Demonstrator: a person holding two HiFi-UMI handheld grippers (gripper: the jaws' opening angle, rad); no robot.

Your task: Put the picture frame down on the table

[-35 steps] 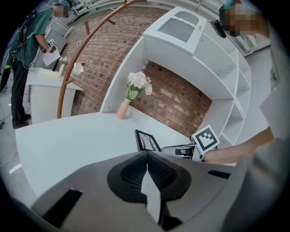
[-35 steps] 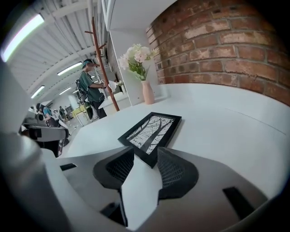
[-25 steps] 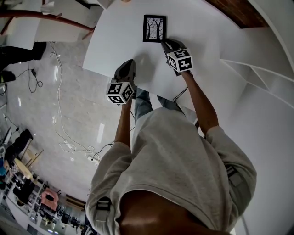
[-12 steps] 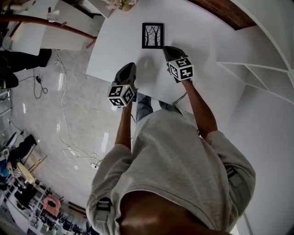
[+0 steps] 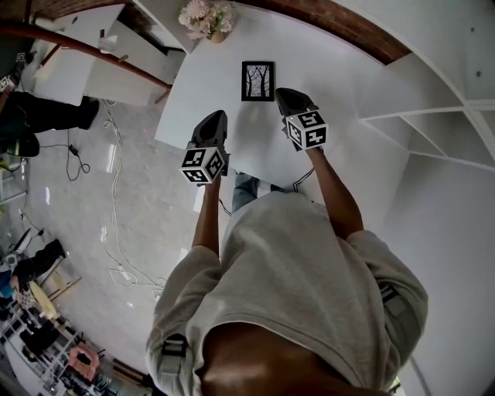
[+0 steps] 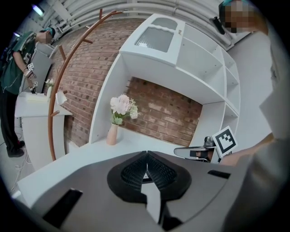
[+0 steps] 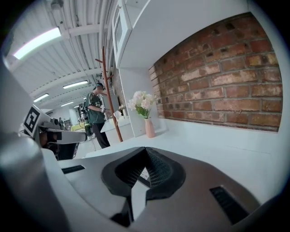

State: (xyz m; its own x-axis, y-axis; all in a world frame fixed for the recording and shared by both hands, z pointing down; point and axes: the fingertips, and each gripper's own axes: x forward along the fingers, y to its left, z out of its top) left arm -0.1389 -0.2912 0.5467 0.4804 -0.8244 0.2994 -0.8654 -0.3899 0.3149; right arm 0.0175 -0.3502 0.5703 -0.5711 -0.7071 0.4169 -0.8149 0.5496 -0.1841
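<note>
The black picture frame, showing bare trees, lies flat on the white table toward its far side. It stands apart from both grippers. My right gripper hovers just near and right of the frame's lower corner, with its jaws together and nothing in them. My left gripper sits lower left, over the table's near edge, and is also shut and empty. The frame does not show clearly in either gripper view.
A vase of pink flowers stands at the table's far left corner. White shelving runs along the right, with a brick wall behind. A person in green stands by a white counter. Cables trail on the floor.
My right gripper has drawn back from the frame's corner, toward the person. The frame stays flat on the table. The left gripper has held its place.
</note>
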